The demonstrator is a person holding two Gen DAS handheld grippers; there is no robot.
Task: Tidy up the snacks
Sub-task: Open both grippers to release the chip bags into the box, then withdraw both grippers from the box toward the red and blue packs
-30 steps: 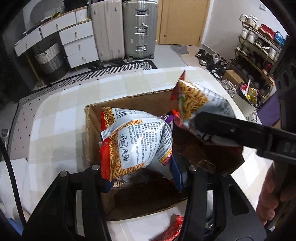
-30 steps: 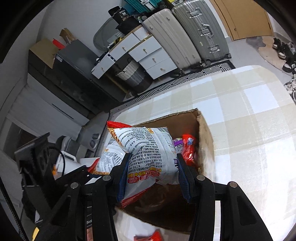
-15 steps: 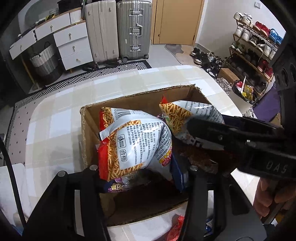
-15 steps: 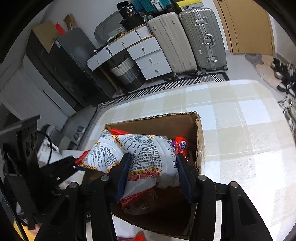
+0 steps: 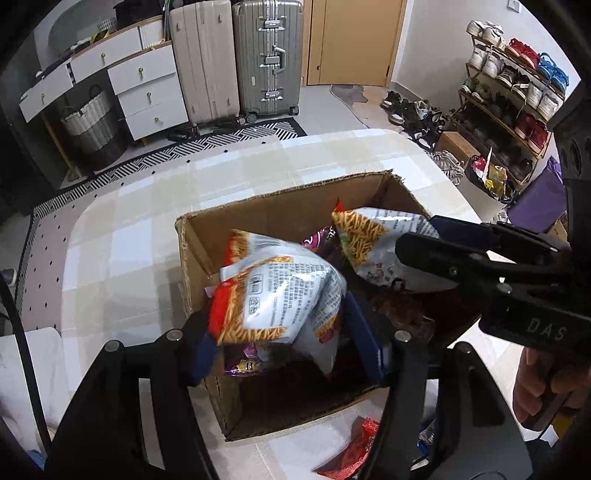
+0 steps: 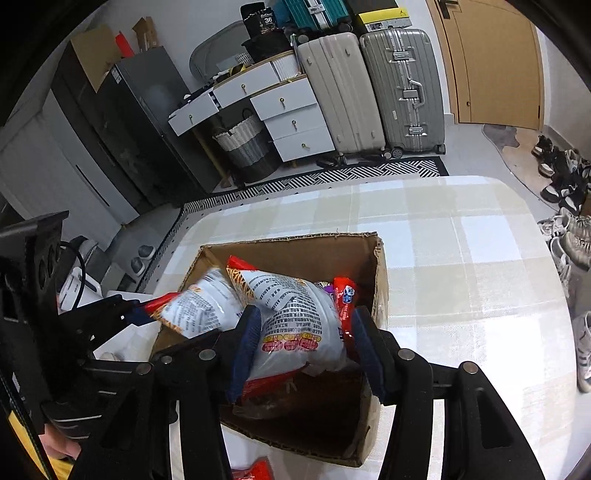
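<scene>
A brown box [image 5: 258,218] is sitting on a cream-and-white checked tablecloth [image 5: 140,206]; the snack bags [image 5: 277,295] are showing silver, orange and red.

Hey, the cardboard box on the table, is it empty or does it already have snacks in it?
Not empty. Inside the cardboard box, a small red packet and purple wrappers lie beneath the two held bags.

"das" on the right gripper [image 5: 417,254] body; "36" on a black bag [image 6: 266,20] atop the drawers
</scene>
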